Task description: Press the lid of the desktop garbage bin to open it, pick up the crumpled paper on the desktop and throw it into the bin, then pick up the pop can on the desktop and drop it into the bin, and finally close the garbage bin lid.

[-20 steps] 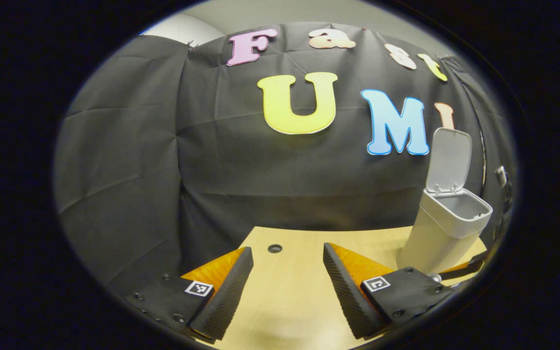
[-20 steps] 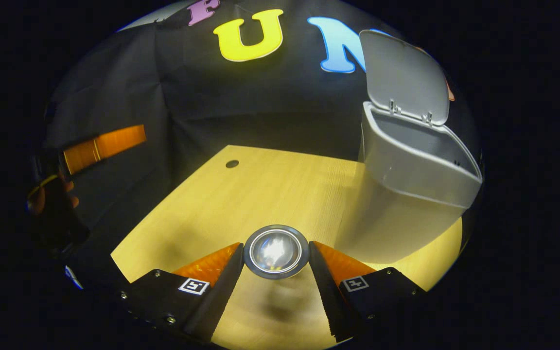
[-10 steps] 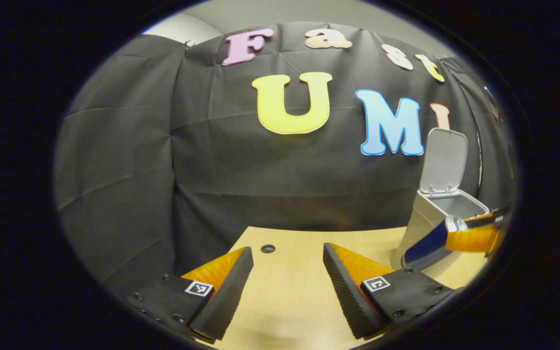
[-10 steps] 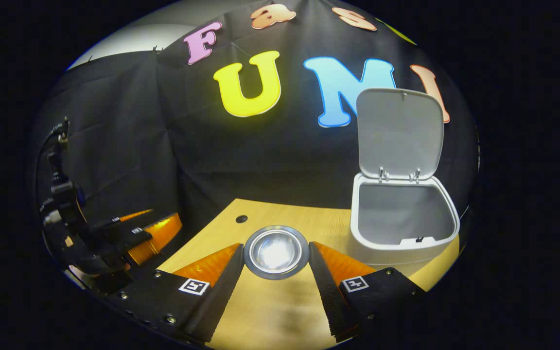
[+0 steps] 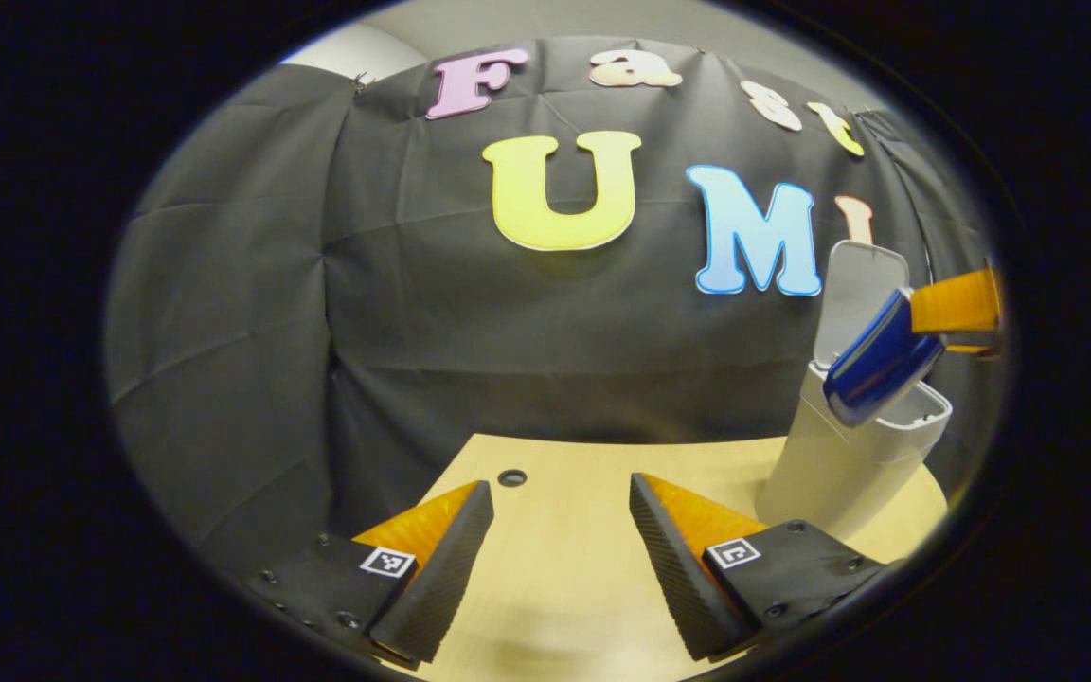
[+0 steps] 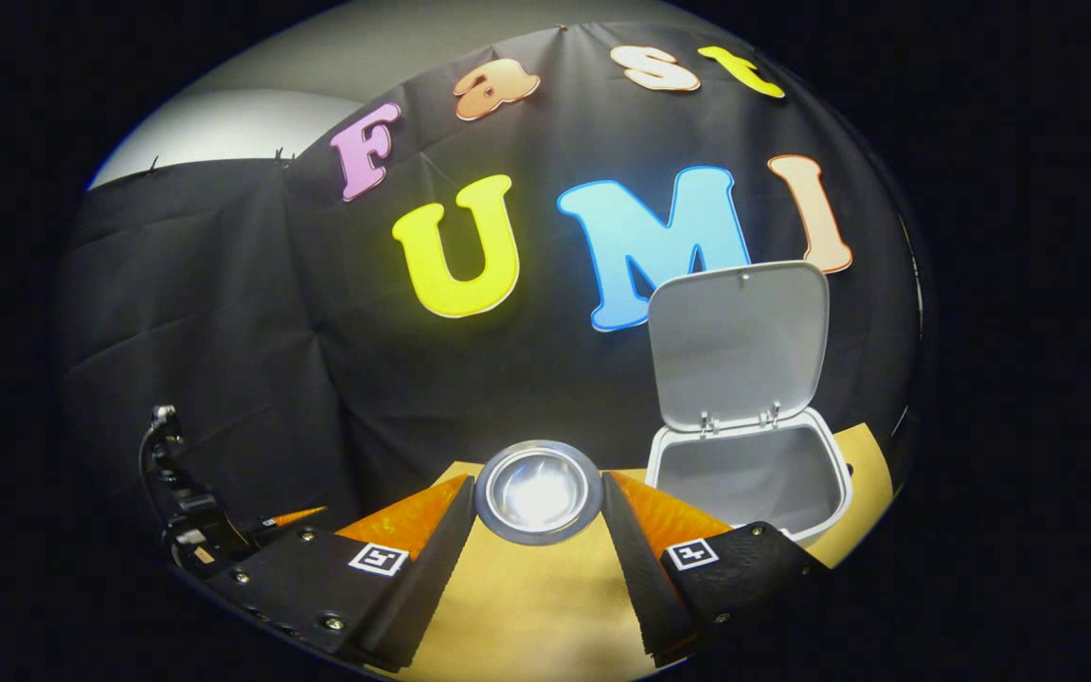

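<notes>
Currently our right tool (image 6: 538, 493) pinches the pop can (image 6: 538, 491), tilted above the open bin (image 6: 749, 478), which lies right and just beyond; left tool (image 5: 560, 545) spread over bench (image 5: 564, 474).

The open garbage bin (image 5: 834, 464) stands on the wooden table (image 5: 564, 559).

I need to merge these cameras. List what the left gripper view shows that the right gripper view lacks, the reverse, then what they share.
Left gripper view: the can's blue side, tilted over the bin, and the open left gripper above a hole in the table. Right gripper view: the can's shiny end clamped in the right gripper, and the bin's inner walls. Shared: can, bin, raised lid, table.
</notes>
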`<state>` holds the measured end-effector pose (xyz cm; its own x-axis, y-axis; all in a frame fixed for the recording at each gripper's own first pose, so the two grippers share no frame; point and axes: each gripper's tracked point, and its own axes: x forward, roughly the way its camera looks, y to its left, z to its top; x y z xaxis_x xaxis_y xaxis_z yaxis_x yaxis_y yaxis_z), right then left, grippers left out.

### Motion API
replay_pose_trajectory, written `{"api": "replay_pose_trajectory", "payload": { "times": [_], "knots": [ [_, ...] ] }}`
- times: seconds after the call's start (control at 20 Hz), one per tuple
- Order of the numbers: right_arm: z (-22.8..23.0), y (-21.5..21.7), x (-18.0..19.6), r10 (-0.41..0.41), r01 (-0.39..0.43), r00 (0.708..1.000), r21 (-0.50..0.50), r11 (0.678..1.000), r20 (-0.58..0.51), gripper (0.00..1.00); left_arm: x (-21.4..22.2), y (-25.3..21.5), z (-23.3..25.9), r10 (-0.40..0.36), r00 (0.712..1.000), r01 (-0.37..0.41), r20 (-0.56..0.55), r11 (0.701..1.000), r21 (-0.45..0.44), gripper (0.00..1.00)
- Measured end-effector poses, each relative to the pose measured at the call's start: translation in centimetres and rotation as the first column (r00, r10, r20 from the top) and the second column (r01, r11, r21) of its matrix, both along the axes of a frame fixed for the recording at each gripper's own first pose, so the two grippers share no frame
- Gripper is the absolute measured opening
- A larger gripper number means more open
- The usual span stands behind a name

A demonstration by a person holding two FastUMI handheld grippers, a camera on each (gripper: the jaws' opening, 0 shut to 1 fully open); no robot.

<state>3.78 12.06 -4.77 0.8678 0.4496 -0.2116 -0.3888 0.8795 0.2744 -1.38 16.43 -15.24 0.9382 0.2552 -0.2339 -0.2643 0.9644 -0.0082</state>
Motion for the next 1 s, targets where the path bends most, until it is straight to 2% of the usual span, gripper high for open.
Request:
{"api": "replay_pose_trajectory", "payload": {
  "times": [0.05, 0.1, 0.35, 0.4, 0.55, 0.85, 0.9, 1.0],
  "knots": [
    [0.4, -0.8, 0.3, -0.018, 0.018, 1.0, 0.0, 1.0, 0.011, 0.84, 0.1, -0.2, -0.2, -0.003, 1.0, 0.003, -0.002, 1.0, -0.002, 0.96],
    [0.6, -1.6, 0.8, -0.04, 0.04, 0.999, -0.003, 0.999, 0.021, 0.83, 0.1, -0.3, -0.2, -0.007, 1.0, 0.007, -0.004, 1.0, -0.002, 1.0],
    [1.5, -6.1, 1.8, -0.143, 0.143, 0.989, 0.002, 0.99, 0.032, 0.83, 0.5, -0.9, -0.7, -0.019, 1.0, 0.019, -0.016, 1.0, -0.006, 1.0],
    [1.3, -7.0, 2.1, -0.164, 0.164, 0.986, -0.001, 0.986, 0.03, 0.83, 0.5, -0.9, -0.8, -0.02, 1.0, 0.019, -0.017, 1.0, -0.007, 0.96],
    [0.8, -9.6, 2.9, -0.221, 0.221, 0.975, -0.017, 0.975, 0.03, 0.84, 0.6, -1.0, -0.9, -0.022, 1.0, 0.022, -0.02, 1.0, -0.01, 0.96],
    [-1.9, -14.1, 4.3, -0.306, 0.305, 0.952, -0.084, 0.949, 0.005, 0.84, 1.2, -1.9, -2.2, -0.031, 0.999, 0.03, -0.033, 0.999, -0.021, 0.96],
    [-2.6, -14.6, 4.4, -0.317, 0.316, 0.948, -0.091, 0.944, -0.005, 0.84, 1.3, -1.9, -2.4, -0.033, 0.999, 0.033, -0.036, 0.999, -0.021, 1.0],
    [-3.9, -15.8, 4.5, -0.339, 0.335, 0.94, -0.107, 0.936, -0.027, 0.84, 1.4, -2.1, -2.7, -0.036, 0.998, 0.036, -0.044, 0.999, -0.018, 1.0]
  ]
}}
